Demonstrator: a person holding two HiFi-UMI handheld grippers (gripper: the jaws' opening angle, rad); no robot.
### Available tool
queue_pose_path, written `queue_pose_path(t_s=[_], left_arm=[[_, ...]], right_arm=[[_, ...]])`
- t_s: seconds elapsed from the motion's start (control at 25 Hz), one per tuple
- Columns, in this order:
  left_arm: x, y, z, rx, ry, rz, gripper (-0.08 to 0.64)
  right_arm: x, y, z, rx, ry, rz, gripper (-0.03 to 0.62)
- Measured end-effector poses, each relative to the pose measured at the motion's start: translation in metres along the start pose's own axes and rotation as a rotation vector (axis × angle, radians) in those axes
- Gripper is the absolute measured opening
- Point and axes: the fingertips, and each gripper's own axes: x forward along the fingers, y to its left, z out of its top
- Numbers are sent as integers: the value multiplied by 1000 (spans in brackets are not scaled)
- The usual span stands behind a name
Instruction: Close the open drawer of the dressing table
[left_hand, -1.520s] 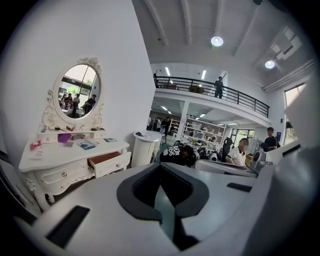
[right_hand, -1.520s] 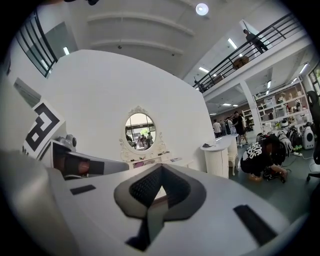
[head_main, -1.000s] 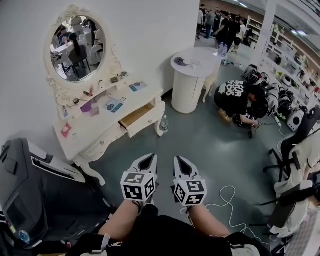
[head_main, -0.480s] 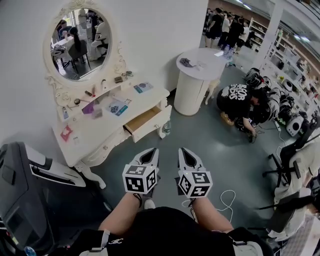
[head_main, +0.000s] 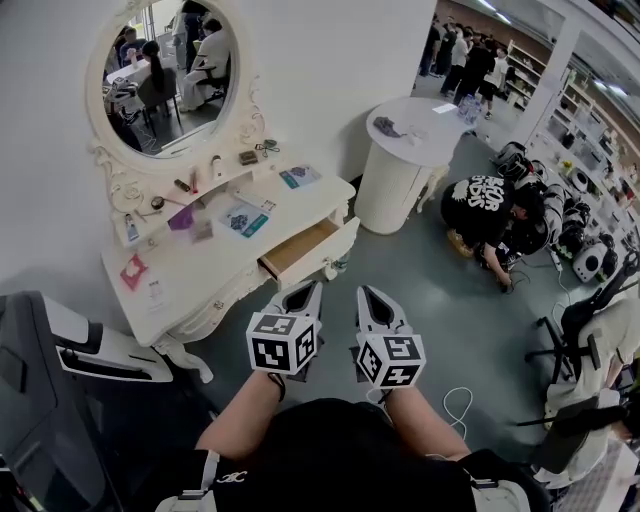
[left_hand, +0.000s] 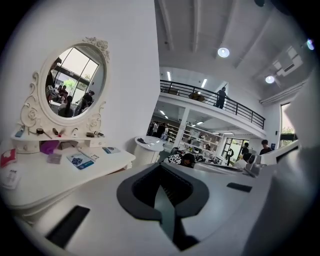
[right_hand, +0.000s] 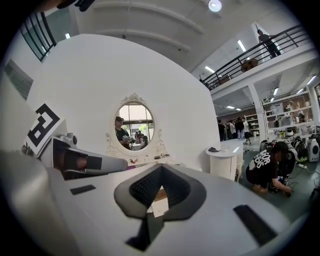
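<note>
The white dressing table (head_main: 190, 275) with its oval mirror (head_main: 170, 70) stands against the wall at the upper left. Its right-hand drawer (head_main: 312, 252) is pulled out, showing the wooden inside. My left gripper (head_main: 305, 292) is shut and empty, its tip just short of the drawer front. My right gripper (head_main: 370, 295) is beside it, also shut and empty, a little right of the drawer. In the left gripper view the left gripper (left_hand: 161, 170) points past the tabletop (left_hand: 45, 172). In the right gripper view the right gripper (right_hand: 159, 172) points at the drawer (right_hand: 160, 196), seen through the jaws' cutout.
A round white pedestal table (head_main: 405, 160) stands to the right of the dresser. A person in a black shirt (head_main: 490, 205) crouches on the floor beyond it. A black machine (head_main: 60, 380) sits at the left, an office chair (head_main: 590, 330) at the right, a white cable (head_main: 455, 405) on the floor.
Both grippers have moved forward toward the dressing table, and the open drawer now lies just ahead of their tips. Both stayed shut.
</note>
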Motion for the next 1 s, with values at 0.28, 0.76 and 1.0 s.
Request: queue_pose_path(t_s=[0.28, 0.76, 1.0], left_arm=[[11, 29, -9, -14, 46, 14, 8], [47, 87, -1, -36, 48, 137, 8], [89, 110, 9, -68, 68, 207, 8]], right_arm=[[30, 0, -13, -3, 32, -14, 11], [111, -13, -19, 0, 49, 68, 11], [165, -36, -8, 3, 66, 128, 11]])
